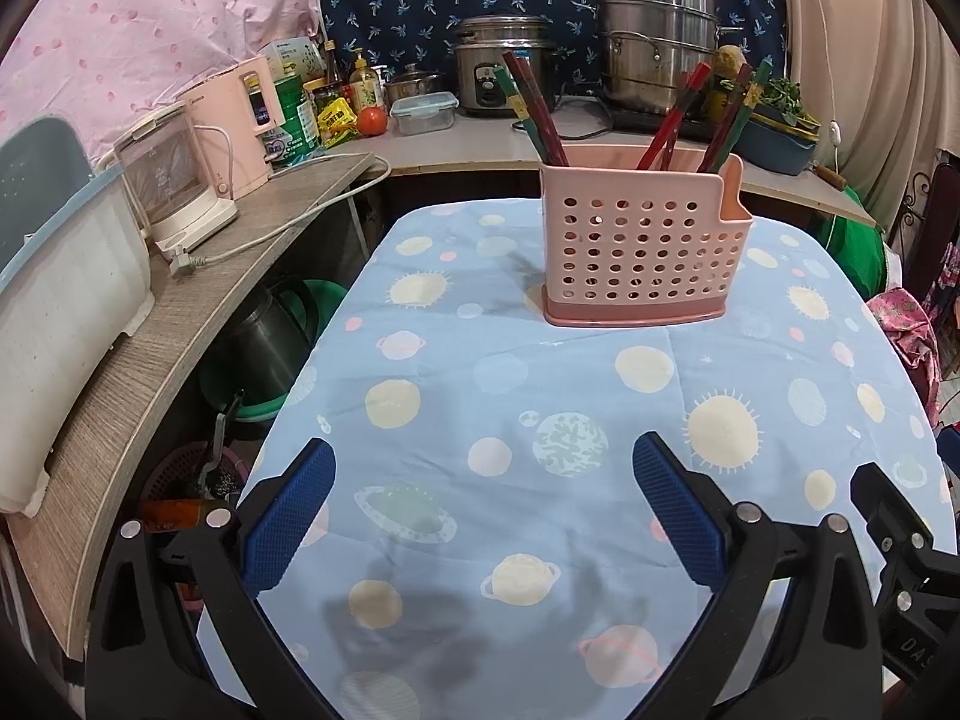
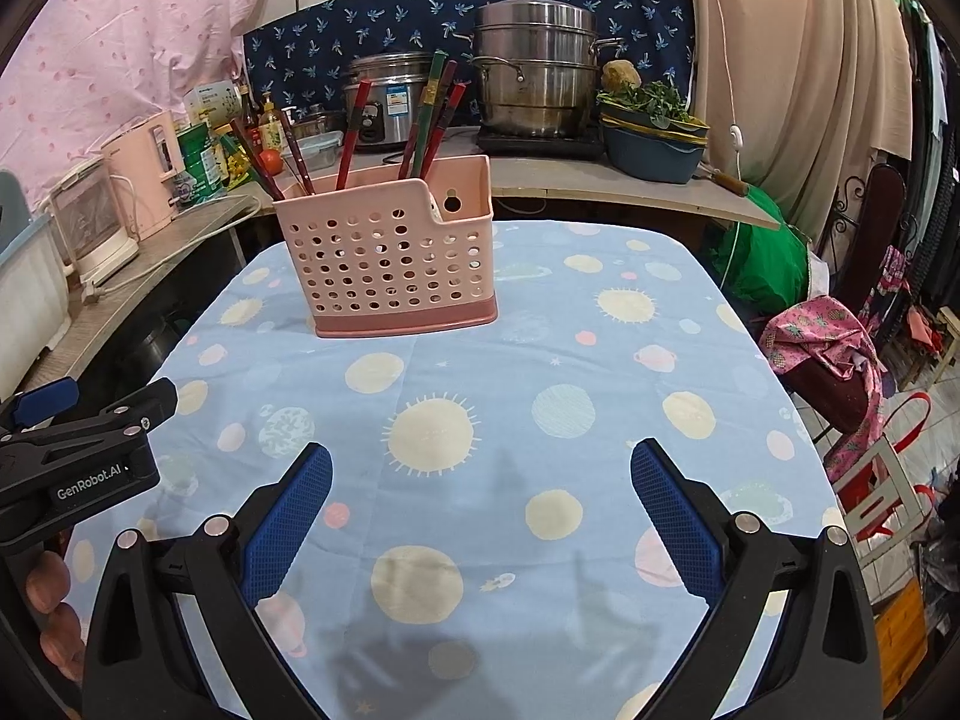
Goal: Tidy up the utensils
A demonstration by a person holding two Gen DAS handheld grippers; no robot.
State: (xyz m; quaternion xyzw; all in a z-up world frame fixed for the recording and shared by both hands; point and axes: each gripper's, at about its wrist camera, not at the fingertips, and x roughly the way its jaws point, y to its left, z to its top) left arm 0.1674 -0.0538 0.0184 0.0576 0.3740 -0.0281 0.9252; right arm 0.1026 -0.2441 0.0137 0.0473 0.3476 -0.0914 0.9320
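A pink perforated utensil holder (image 1: 642, 252) stands upright at the far end of the table; it also shows in the right wrist view (image 2: 390, 258). Several red and green chopsticks (image 1: 540, 114) stand in it, leaning in separate compartments; they also show in the right wrist view (image 2: 432, 120). My left gripper (image 1: 483, 462) is open and empty, low over the near part of the table. My right gripper (image 2: 480, 468) is open and empty too, beside the left one. The left gripper's body (image 2: 78, 456) shows at the left of the right wrist view.
The table has a blue planet-print cloth (image 1: 540, 396). A wooden counter (image 1: 180, 312) at the left holds a kettle (image 1: 174, 180) and a white bin (image 1: 54, 324). The back counter holds a rice cooker (image 1: 498, 66), steel pots (image 1: 660, 54) and bottles. Bags (image 2: 828, 354) lie at the right.
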